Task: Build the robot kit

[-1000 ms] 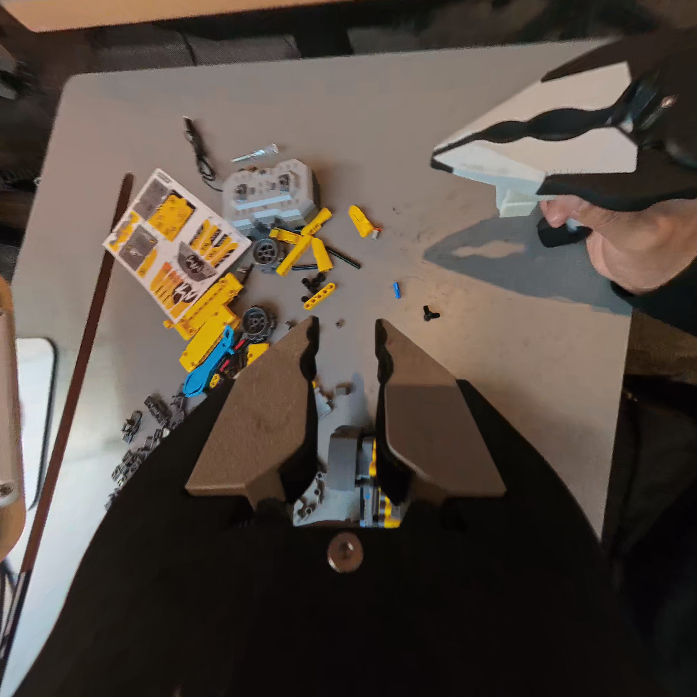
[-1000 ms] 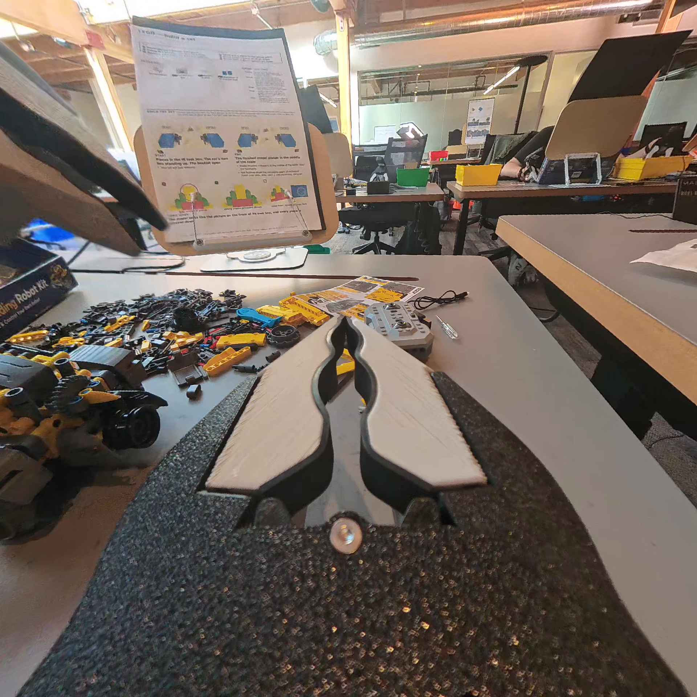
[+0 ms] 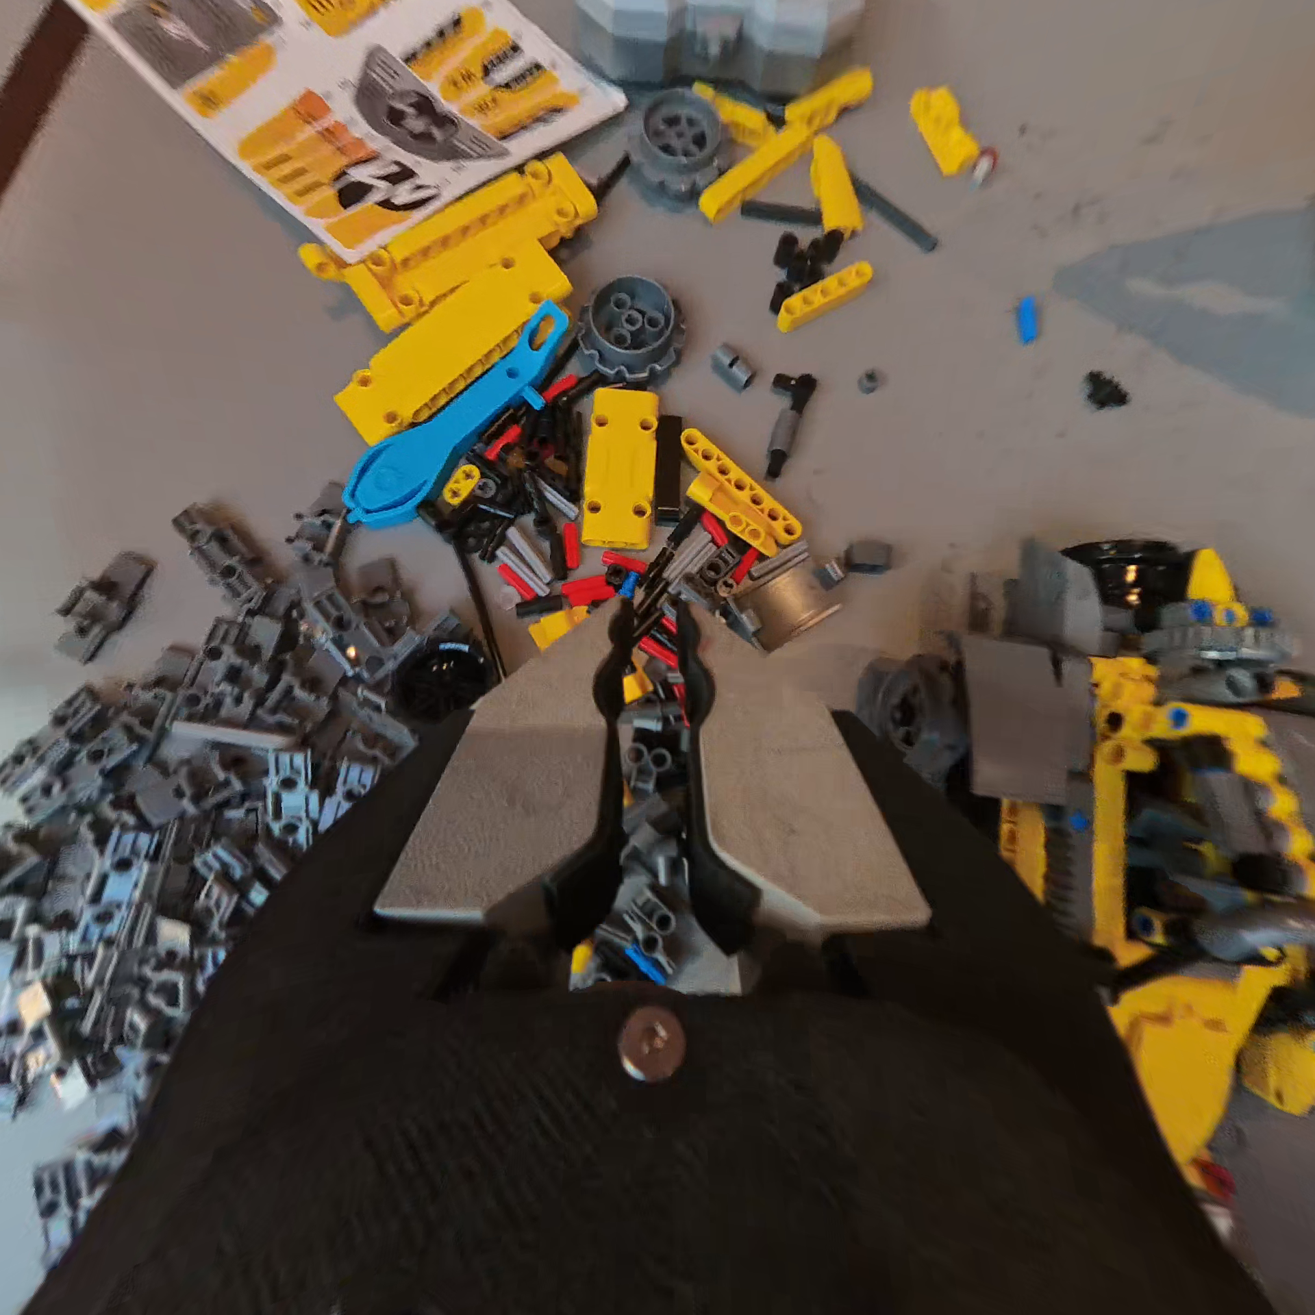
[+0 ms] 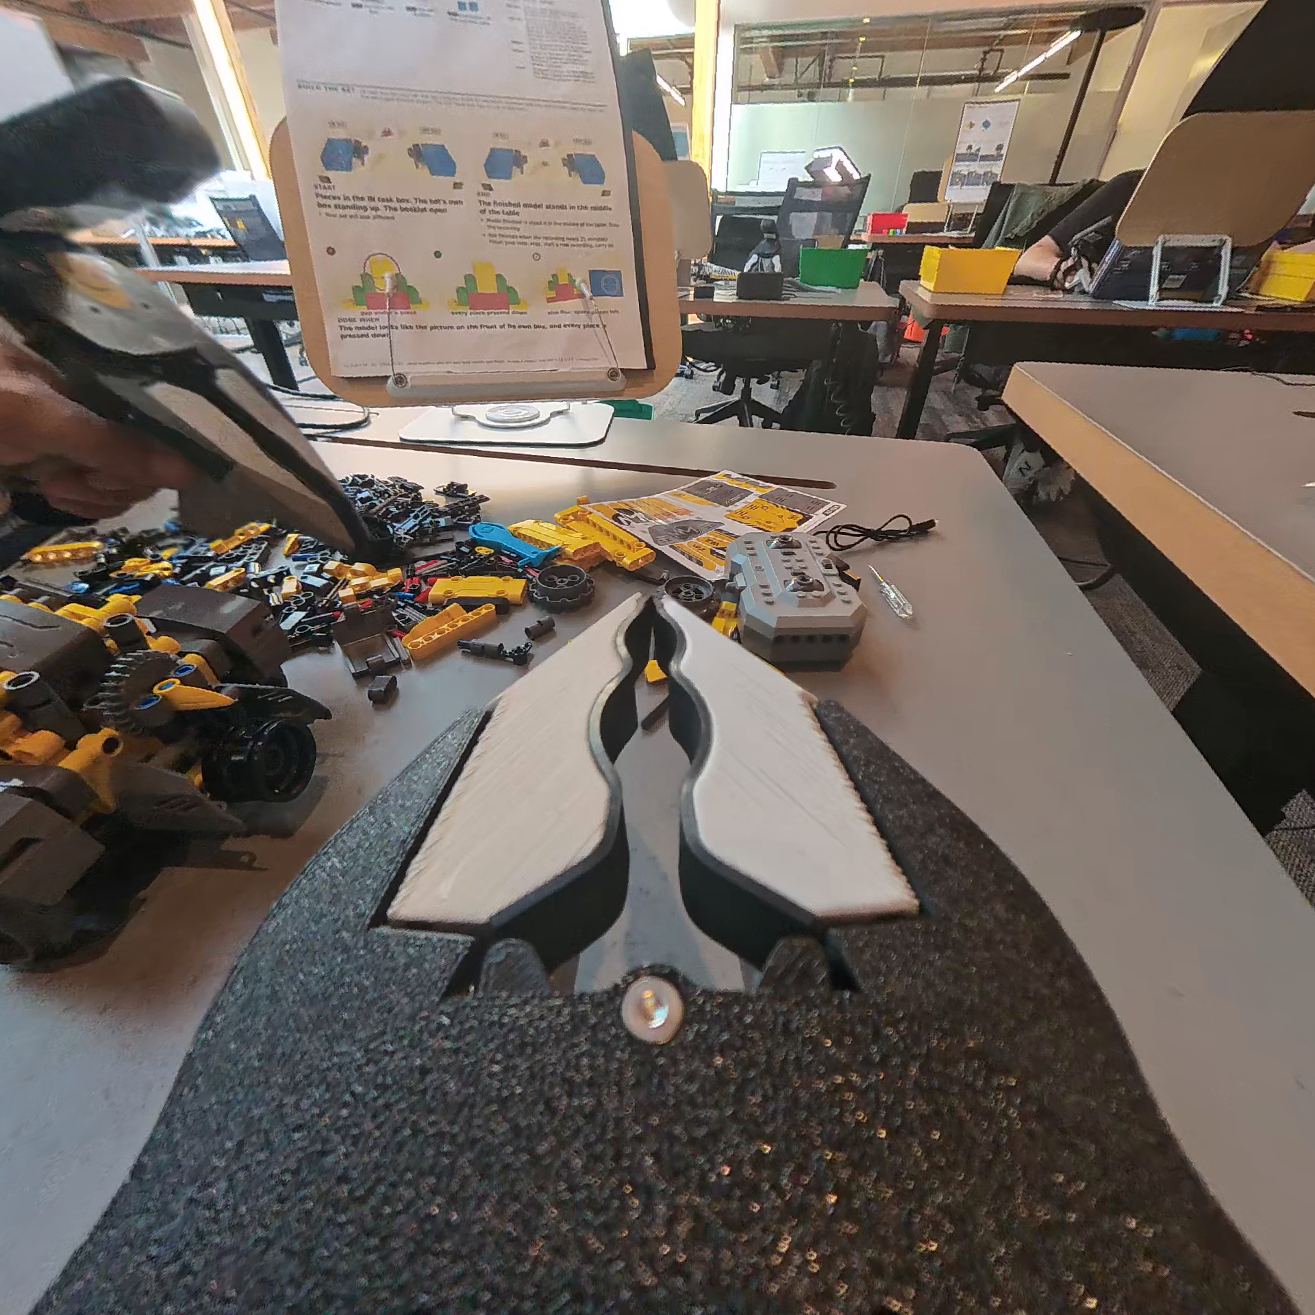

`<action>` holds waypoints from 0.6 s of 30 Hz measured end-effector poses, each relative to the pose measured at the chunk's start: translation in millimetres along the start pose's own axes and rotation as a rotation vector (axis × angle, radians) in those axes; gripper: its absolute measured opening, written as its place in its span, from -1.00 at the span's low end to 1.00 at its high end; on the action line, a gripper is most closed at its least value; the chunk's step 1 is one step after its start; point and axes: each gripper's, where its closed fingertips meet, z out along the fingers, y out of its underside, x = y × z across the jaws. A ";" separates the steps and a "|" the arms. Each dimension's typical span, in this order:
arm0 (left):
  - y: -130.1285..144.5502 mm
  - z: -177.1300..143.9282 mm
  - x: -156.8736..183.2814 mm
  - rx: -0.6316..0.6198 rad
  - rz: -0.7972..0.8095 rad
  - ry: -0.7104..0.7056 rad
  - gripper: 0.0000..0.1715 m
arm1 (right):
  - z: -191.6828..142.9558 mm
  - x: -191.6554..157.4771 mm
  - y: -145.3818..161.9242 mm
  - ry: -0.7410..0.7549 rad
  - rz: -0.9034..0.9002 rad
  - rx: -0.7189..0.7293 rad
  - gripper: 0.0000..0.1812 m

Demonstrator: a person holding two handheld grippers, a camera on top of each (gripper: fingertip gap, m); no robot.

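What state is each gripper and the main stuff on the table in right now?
left gripper: slightly open, tips down in the loose pins, nothing clearly gripped.
right gripper: shut, empty, above the table.
yellow model: partly built, resting on the table.
blue tool: lying flat.
sticker sheet: flat.

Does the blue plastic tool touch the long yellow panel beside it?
Touching. The left wrist view shows the blue plastic tool lying across the edge of the long yellow panel.

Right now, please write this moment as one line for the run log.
left gripper: nearly closed, tips over pile of small pins, hold unclear | right gripper: shut, empty, above table near grey hub | yellow model: left side
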 end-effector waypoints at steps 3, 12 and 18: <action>6.8 22.2 -1.3 -0.117 0.059 0.028 -0.94 | 0.0 -1.7 -0.1 -0.008 -0.004 0.002 -1.00; 13.7 37.8 -14.8 -0.227 0.079 -0.004 -0.99 | -0.6 -3.7 -2.1 -0.032 0.015 0.015 -1.00; 17.2 35.7 -12.4 -0.284 0.092 0.000 -0.97 | -2.1 -2.2 -3.8 -0.034 0.035 0.029 -1.00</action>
